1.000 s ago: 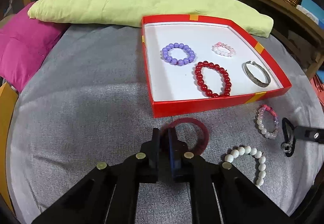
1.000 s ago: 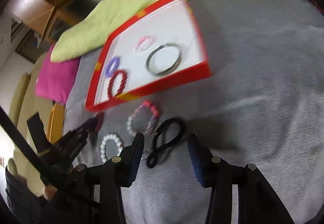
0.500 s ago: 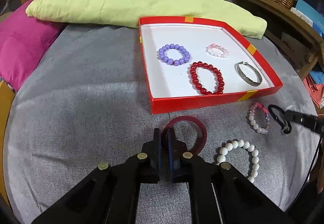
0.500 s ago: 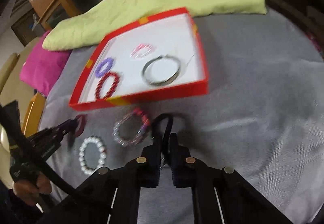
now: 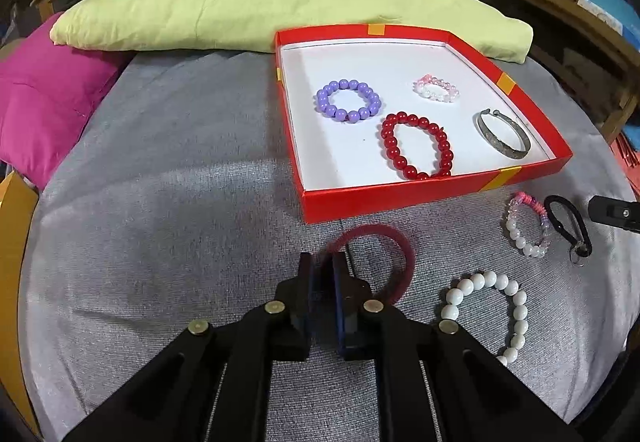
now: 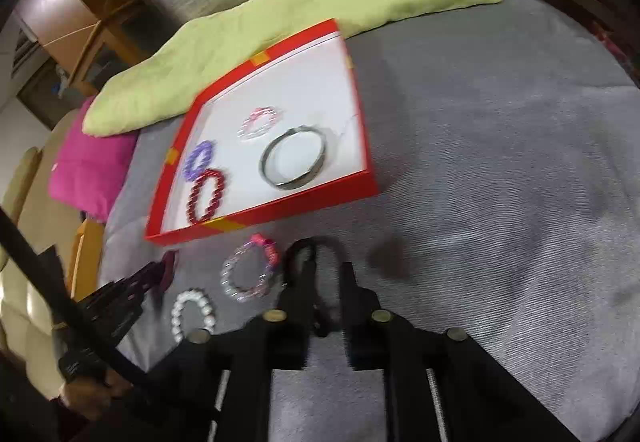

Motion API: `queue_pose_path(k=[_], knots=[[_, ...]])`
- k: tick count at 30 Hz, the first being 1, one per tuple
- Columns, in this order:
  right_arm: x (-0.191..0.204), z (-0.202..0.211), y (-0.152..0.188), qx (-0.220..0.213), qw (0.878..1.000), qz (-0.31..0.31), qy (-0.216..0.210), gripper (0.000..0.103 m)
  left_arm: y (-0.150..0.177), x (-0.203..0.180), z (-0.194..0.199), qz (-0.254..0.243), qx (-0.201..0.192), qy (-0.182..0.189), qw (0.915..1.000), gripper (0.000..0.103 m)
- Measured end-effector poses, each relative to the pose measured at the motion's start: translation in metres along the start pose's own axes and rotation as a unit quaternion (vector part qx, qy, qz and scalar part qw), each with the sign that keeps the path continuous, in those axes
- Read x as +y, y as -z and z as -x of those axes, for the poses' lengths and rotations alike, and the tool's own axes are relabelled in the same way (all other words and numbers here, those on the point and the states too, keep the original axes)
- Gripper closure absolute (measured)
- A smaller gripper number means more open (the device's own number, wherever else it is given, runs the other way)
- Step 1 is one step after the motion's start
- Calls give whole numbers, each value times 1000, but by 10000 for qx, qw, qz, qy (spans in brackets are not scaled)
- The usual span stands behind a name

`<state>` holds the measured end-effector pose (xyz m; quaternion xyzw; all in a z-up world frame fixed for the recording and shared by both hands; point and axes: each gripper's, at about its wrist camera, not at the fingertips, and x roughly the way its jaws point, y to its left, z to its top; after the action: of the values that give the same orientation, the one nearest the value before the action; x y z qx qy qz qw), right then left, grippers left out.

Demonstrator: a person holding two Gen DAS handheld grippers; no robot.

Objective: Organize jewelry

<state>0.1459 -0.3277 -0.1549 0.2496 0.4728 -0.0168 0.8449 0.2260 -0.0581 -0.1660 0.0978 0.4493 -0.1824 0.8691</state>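
Left wrist view
Left gripper [image 5: 322, 270]: its jaws have just been easing apart a little, yet are pinching the rim of the dark red ring [image 5: 394, 262], lying on the grey cloth [image 5: 160, 182] just before the red box [image 5: 400, 196].
Box: holding purple [image 5: 348, 101], red [image 5: 416, 146] and pale pink [image 5: 436, 89] bead bracelets and a silver bangle [image 5: 503, 136].
Outside: white bead bracelet [image 5: 496, 306] and pink-white bracelet [image 5: 526, 224] lying near.

Right wrist view
Right gripper [image 6: 326, 274]: jaws have just been parting, standing released around the black loop [image 6: 308, 254], which is lying on the cloth beside the pink-white bracelet [image 6: 250, 270].
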Motion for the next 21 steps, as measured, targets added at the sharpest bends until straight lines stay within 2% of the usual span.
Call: queue_pose_path(k=[1,2,4,5,6,9,10,13,16,21], knots=[[1,0,1,-10,10000,-6,24,50,0,0,0,-20,-14,-5,10000,90],[2,0,2,-43,10000,25,46,46,1,-1,0,-43,-39,-14,10000,90],[8,-4,5,-15,9998,188,96,47,2,-1,0,-75,-90,17,9999,90],[13,-9,8,47,9993,337,130,49,4,-2,1,-82,-110,45,9999,90],[16,-12,10,82,9990,416,148,56,4,-2,1,-95,-139,97,9998,92],[28,-28,18,222,9945,883,520,89,6,-3,1,-167,-161,201,9995,97],[31,-28,20,131,9930,988,627,92,6,-3,2,-178,-169,208,9995,98],[36,-17,19,-207,9914,1090,688,95,5,-1,8,-132,-252,240,9993,98],[34,-5,14,-500,9919,942,693,95,3,4,20,-72,-419,244,9988,98],[26,1,7,-597,9939,713,585,95,0,11,41,61,-714,226,9972,98]])
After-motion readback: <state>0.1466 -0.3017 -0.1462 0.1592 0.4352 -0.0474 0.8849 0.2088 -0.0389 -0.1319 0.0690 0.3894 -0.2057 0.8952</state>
